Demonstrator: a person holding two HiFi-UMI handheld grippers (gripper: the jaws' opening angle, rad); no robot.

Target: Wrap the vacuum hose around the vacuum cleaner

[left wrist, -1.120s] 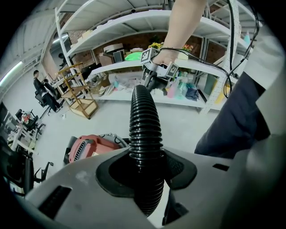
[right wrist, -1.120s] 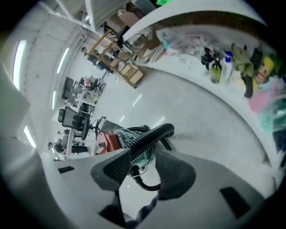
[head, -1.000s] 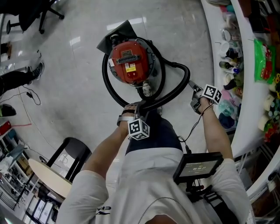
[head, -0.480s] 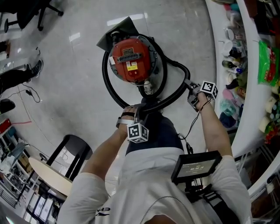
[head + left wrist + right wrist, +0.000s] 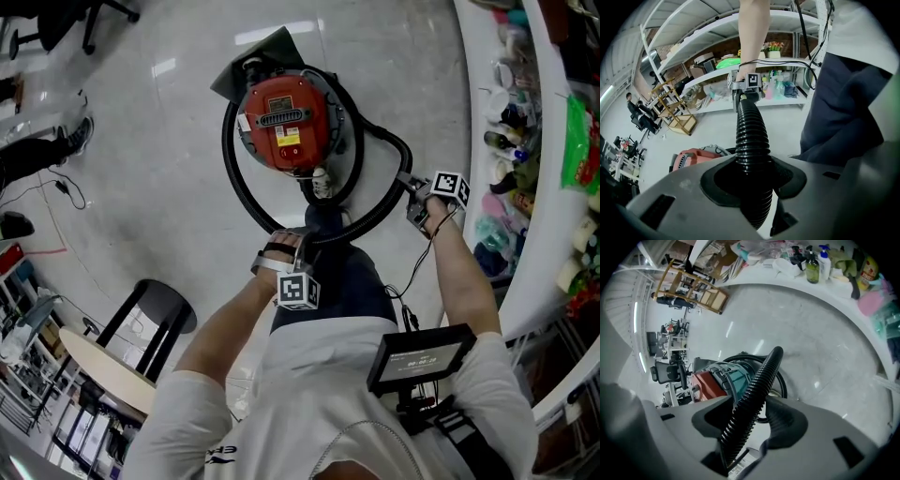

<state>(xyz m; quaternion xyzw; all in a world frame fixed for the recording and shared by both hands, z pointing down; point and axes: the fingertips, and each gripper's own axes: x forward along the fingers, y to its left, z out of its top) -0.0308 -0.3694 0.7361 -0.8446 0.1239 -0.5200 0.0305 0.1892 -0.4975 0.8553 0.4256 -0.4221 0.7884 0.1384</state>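
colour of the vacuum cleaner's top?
Red. The round canister vacuum cleaner shows it best in the head view.

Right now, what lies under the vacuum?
A dark flat piece pokes out from under the vacuum on its far side. The vacuum covers the rest, so what it is cannot be told.

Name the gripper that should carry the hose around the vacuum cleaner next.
Probably right: the right gripper stands open around the hose out beside the vacuum cleaner, free to swing; the left gripper clamps the hose, pinning the loop.
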